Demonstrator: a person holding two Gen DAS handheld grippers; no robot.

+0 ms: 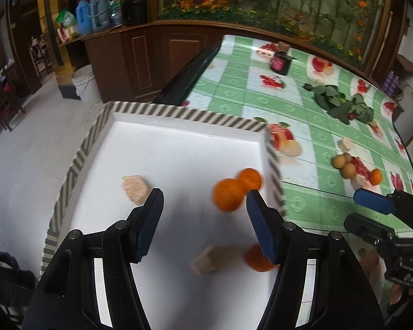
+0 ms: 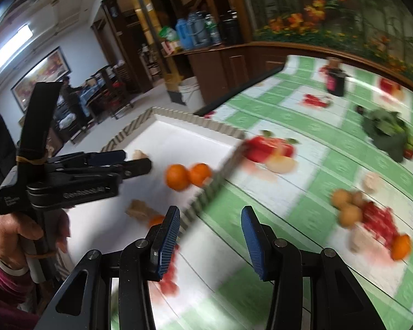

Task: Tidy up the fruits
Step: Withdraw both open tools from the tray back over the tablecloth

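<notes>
The left gripper (image 1: 205,200) has its blue-padded fingers (image 1: 148,220) spread apart with nothing pinched between them; it hangs over the white tray (image 1: 179,143), whose striped rim fills the middle of the left wrist view. Just beyond the right-hand finger lie two oranges (image 1: 228,194) touching each other near the tray's right wall. A third orange (image 1: 257,258) sits lower down, partly hidden behind that finger, with a pale fruit chunk (image 1: 206,260) beside it and another chunk (image 1: 135,188) by the left-hand finger.

The right gripper (image 2: 209,217) is likewise released, fingers wide and empty, over the green checked tablecloth (image 2: 289,220) just right of the tray's corner (the view is blurred). At right of that frame lie brownish round fruits (image 2: 347,209) and a loose orange (image 2: 400,247), with leafy greens (image 2: 388,134) in the upper right.
</notes>
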